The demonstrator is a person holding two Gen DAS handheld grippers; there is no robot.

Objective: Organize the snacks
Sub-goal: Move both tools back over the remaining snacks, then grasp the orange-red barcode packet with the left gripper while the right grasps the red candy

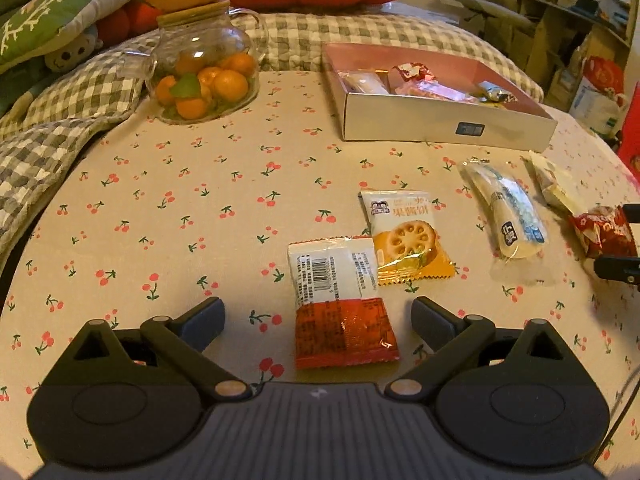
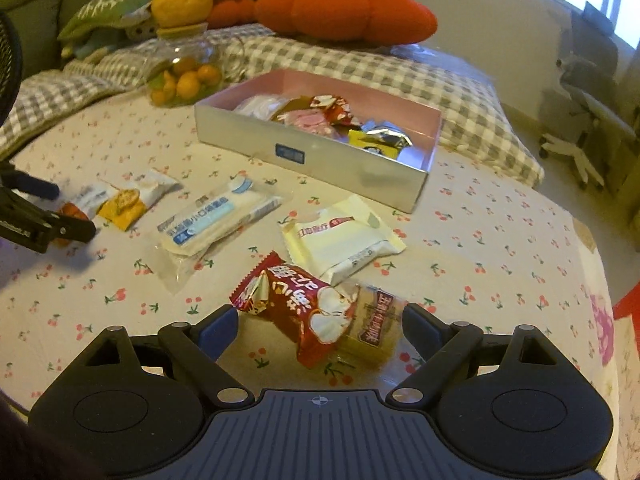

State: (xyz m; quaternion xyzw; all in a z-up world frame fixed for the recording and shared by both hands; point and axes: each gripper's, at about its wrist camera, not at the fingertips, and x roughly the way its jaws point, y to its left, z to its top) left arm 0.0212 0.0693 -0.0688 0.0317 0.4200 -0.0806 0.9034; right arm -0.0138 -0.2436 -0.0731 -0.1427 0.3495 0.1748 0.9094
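Note:
My left gripper [image 1: 317, 306] is open, low over the cherry-print tablecloth, with a red-and-white snack packet [image 1: 340, 308] lying flat between its fingers, untouched. An orange cracker packet [image 1: 404, 236] overlaps that packet's far corner. My right gripper [image 2: 320, 312] is also open. A red snack bag [image 2: 296, 304] and a clear-wrapped yellow cake [image 2: 372, 328] lie on the cloth between its fingers. Behind them sit a cream packet [image 2: 340, 240] and a long white-and-blue packet [image 2: 216, 220]. The silver box with a pink inside [image 2: 304, 152] holds several snacks.
A glass teapot full of small oranges [image 1: 200, 76] stands at the back left. A checked blanket [image 1: 48, 128] and plush cushions lie behind the table. The table edge curves away at the right, with an office chair [image 2: 588, 92] beyond it.

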